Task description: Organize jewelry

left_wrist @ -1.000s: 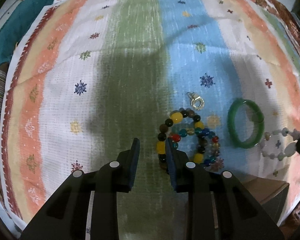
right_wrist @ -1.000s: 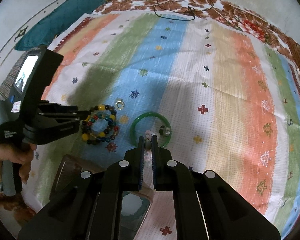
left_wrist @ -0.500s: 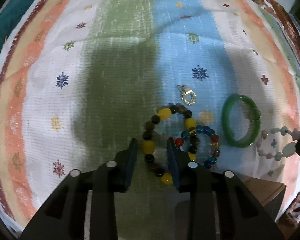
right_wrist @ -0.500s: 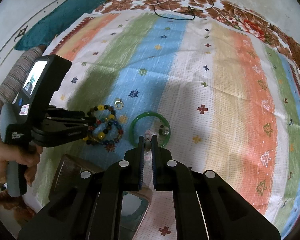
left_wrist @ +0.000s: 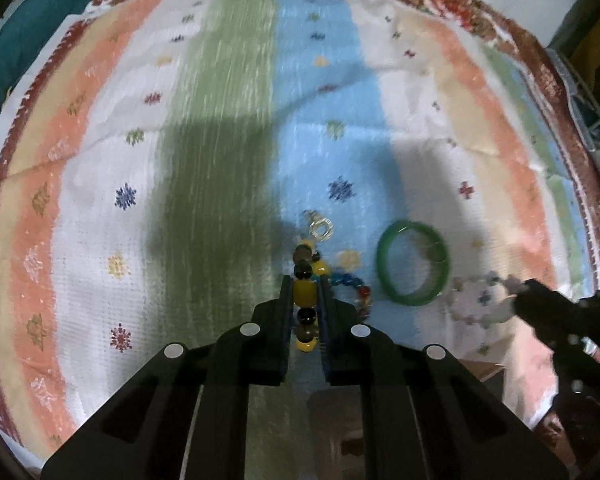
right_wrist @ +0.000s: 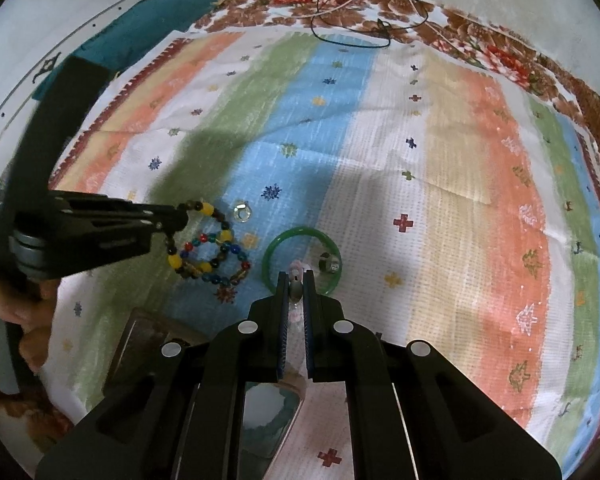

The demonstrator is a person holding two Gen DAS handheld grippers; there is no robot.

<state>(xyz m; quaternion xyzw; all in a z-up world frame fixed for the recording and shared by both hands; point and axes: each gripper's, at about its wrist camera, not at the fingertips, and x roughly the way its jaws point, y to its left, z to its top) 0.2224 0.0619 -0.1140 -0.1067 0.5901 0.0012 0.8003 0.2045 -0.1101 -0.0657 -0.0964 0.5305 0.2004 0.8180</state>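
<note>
My left gripper (left_wrist: pixel 305 286) is shut on a yellow-and-dark beaded bracelet (left_wrist: pixel 305 294), lifted partly off the striped cloth; it hangs from the left gripper (right_wrist: pixel 182 216) in the right wrist view (right_wrist: pixel 204 240). A multicoloured bead bracelet (left_wrist: pixel 354 288) lies just right of it. A green bangle (left_wrist: pixel 412 268) lies further right, also in the right wrist view (right_wrist: pixel 302 264). My right gripper (right_wrist: pixel 296 280) is shut on a pale white bead bracelet (left_wrist: pixel 476 300), seen at the right of the left wrist view. A small silver ring (left_wrist: pixel 320 228) lies on the blue stripe.
A striped cloth (right_wrist: pixel 440 200) covers the bed. A wooden jewelry box with a mirror lid (right_wrist: pixel 148 340) stands at the near edge below my grippers. A teal cushion (right_wrist: pixel 140 28) lies far left, and a black cord (right_wrist: pixel 352 28) at the far edge.
My left gripper has closed on the yellow-and-dark bracelet and lifted it, pulling it away from the multicoloured one. My right gripper stays shut on the white bracelet, almost still.
</note>
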